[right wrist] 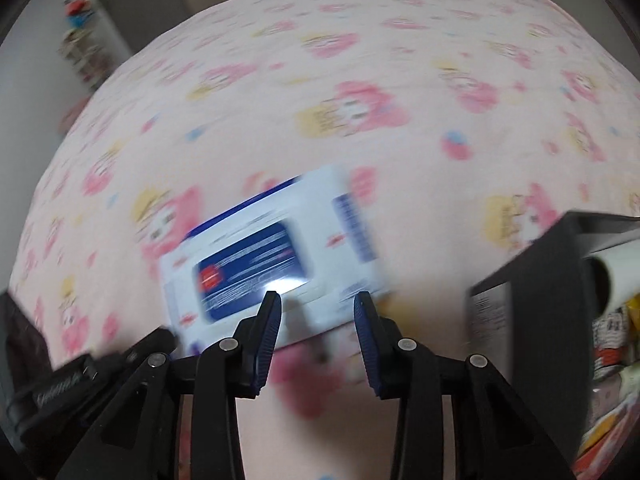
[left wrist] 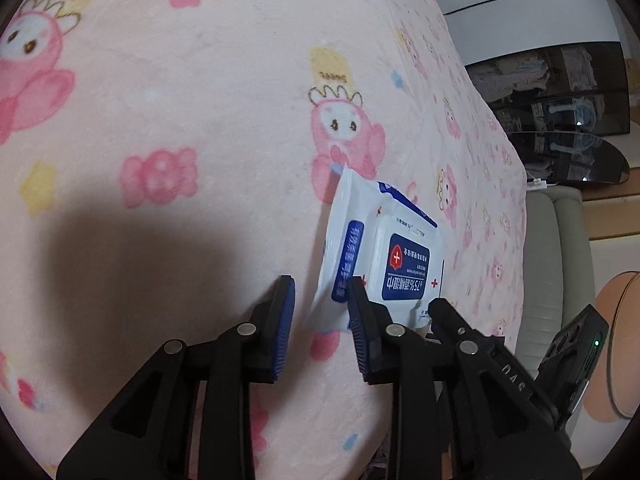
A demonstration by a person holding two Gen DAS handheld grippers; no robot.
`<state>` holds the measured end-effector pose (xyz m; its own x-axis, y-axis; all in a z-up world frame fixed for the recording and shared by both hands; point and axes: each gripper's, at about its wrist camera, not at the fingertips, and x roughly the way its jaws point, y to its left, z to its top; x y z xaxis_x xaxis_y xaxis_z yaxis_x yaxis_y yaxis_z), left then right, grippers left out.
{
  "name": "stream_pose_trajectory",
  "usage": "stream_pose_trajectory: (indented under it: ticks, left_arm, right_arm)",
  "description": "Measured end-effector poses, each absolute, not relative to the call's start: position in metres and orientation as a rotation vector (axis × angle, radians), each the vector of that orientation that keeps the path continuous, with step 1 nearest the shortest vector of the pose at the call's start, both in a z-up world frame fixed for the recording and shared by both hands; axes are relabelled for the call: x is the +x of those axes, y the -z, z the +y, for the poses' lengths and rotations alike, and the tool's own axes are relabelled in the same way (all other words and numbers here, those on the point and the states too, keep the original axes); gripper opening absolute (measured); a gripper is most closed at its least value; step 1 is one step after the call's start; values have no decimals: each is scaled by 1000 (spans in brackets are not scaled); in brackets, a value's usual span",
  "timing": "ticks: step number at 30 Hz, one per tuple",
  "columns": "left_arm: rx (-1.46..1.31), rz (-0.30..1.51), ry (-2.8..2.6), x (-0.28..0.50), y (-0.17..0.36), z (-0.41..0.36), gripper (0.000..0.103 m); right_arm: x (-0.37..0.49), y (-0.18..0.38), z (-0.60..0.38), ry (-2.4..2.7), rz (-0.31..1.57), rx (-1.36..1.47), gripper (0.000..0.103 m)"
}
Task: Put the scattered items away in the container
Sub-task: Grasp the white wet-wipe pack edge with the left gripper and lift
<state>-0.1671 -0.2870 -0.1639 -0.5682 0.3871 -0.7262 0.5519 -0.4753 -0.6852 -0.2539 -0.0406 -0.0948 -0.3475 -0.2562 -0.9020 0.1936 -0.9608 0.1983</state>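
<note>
Just ahead of my right gripper (right wrist: 317,300), a white and blue pack of wipes (right wrist: 276,256) lies flat on the pink blanket (right wrist: 360,60), its near edge level with my fingertips, and both fingers stand apart with nothing between them. That view is smeared, so I cannot tell whether a tip touches the pack. My left gripper (left wrist: 320,284) is spread too — the same pack (left wrist: 384,248) sits just off its right finger, not between the two. Off to the right of my right tool stands the dark container (right wrist: 532,276), already holding a white roll (right wrist: 616,276) and some packets. I judge the step to be the approach to the wipes. Next I would straddle the pack's near edge, close on it firmly — soft packs sag — and carry it right, over the container's rim.
</note>
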Motion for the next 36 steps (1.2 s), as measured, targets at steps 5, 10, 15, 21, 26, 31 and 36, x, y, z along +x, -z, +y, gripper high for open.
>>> stream_pose_trajectory:
  ticks: [5, 10, 15, 21, 26, 31, 36]
  left_arm:
    - [1402, 1559, 2190, -182, 165, -295, 30]
    - [1407, 1482, 2223, -185, 163, -291, 30]
    - [1400, 1394, 2255, -186, 151, -294, 24]
    - [1295, 1393, 2255, -173, 137, -310, 25]
    - [1264, 1486, 2222, -180, 153, -309, 46]
    - [1260, 1469, 2226, -186, 163, -307, 55]
    - [1350, 1375, 2274, -194, 159, -293, 46]
  right_arm:
    - [-274, 103, -47, 2455, -56, 1634, 42]
    - [-281, 119, -50, 2422, -73, 1674, 43]
    - [-277, 117, -53, 2311, -123, 1654, 33]
    - [-239, 115, -68, 2096, 23, 1714, 33]
    - [-238, 99, -53, 2192, -5, 1636, 34]
    - [-252, 109, -53, 2187, -104, 1658, 45]
    - [-244, 117, -56, 2075, -182, 1669, 45]
